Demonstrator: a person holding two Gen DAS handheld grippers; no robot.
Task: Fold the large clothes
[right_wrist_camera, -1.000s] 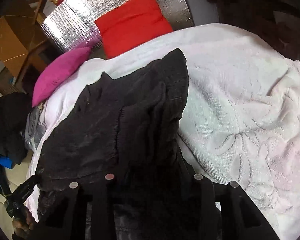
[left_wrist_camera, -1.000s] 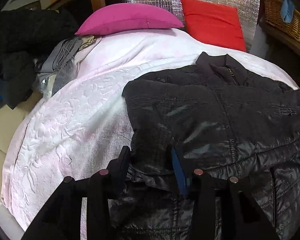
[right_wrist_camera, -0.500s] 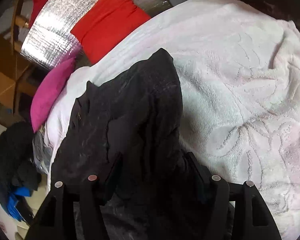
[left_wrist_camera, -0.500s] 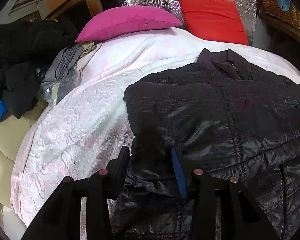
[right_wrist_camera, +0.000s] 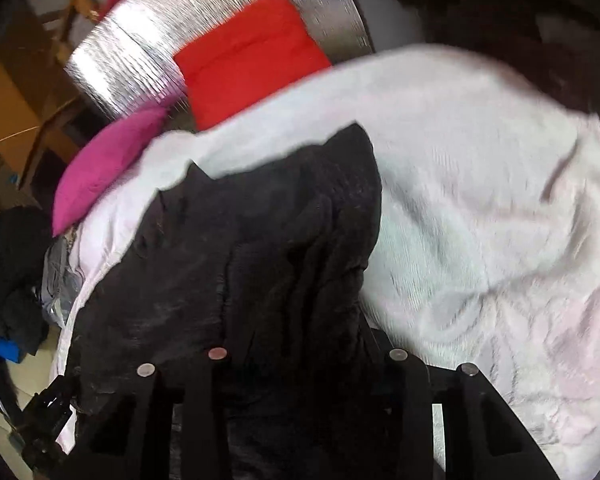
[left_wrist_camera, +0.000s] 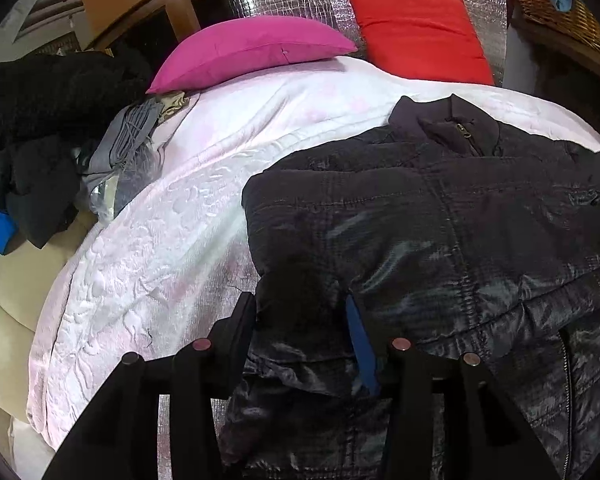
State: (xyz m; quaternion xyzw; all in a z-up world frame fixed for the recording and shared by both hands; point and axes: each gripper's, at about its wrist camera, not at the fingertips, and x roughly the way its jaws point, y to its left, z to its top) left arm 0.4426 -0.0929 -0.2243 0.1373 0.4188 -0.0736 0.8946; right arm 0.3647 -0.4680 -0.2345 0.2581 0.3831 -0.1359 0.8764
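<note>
A black quilted jacket (left_wrist_camera: 440, 220) lies front up on the white bed cover (left_wrist_camera: 160, 240), collar towards the pillows. My left gripper (left_wrist_camera: 300, 304) sits at the jacket's lower left edge with a fold of the fabric pinched between its fingers; the jaws are easing open slightly. In the right wrist view, which is blurred, the jacket (right_wrist_camera: 260, 220) is bunched into a ridge running away from me. My right gripper (right_wrist_camera: 300, 340) is closing on that bunched fabric, which fills the gap and hides most of both fingers.
A pink pillow (left_wrist_camera: 252, 48) and a red pillow (left_wrist_camera: 420, 36) lean on a silver foil panel at the bed's head. Dark and grey clothes (left_wrist_camera: 40, 120) are piled off the left side. A wicker basket (left_wrist_camera: 552, 4) stands at the far right. White cover (right_wrist_camera: 480, 200) stretches right of the jacket.
My right gripper spread its jaws, then drew them in again around the bunched jacket, and its view swung. The left gripper has kept its place on the jacket's edge.
</note>
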